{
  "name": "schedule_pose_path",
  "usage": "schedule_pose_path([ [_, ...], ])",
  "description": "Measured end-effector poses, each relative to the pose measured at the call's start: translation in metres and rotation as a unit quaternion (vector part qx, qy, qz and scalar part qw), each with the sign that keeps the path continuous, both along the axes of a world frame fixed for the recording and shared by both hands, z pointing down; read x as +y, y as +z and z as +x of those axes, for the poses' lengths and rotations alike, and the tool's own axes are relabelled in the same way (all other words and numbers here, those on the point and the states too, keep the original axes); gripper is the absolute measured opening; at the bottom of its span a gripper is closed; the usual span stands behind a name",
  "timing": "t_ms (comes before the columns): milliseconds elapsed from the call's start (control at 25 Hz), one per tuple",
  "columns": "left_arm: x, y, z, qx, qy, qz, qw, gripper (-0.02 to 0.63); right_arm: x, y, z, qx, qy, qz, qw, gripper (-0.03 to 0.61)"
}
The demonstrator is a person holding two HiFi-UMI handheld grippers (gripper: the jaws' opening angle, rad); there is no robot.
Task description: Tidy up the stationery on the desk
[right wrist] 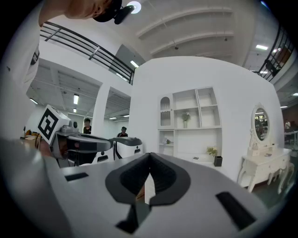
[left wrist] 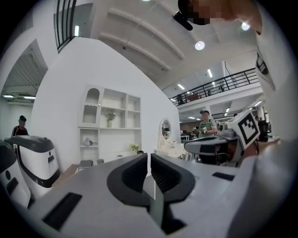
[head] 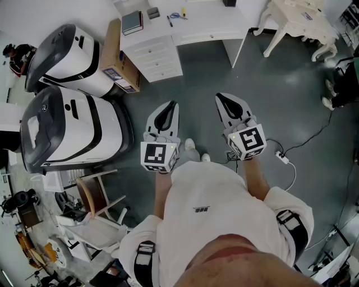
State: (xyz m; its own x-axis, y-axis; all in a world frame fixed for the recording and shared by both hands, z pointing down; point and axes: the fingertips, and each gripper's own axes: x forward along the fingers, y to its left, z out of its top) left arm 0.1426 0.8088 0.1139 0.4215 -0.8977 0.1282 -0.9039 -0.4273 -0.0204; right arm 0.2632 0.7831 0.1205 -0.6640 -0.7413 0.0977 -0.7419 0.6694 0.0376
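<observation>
Closest below the head camera is the person's white short-sleeved shirt [head: 207,207], and both arms reach forward from it over the grey floor [head: 280,84].

The left gripper [head: 170,104] has its dark jaws drawn together to a hairline slit, with nothing between them. The right gripper [head: 220,97] has its jaw tips touching and is also empty. Both are held about level in mid-air, side by side and well apart from any furniture.

The white desk with drawers [head: 210,27] stands ahead against the wall. On it lie a dark rectangular notebook [head: 132,22], a small grey box [head: 153,12], a dark pen [head: 169,21] and blue-handled scissors [head: 178,15]. They are spread loosely along the top, and none touches another as far as the view shows.

By the look of it the tidying has not begun. Nothing is gathered or held, and the person has yet to get within reach of the desk. Every item is left to collect and put in order.
</observation>
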Motion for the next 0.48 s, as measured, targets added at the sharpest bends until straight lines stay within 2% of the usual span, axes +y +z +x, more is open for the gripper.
schedule_pose_path([
  [200,-0.016,0.006,-0.002,-0.003,-0.003,0.0,1.0,0.0,-0.018,0.009,-0.003,-0.019,0.011,-0.013,1.0,-0.002],
  [480,-0.06,0.017,-0.023,0.004,-0.003,0.0,1.0,0.0,-0.062,0.017,-0.024,-0.003,0.013,-0.012,1.0,-0.002],
])
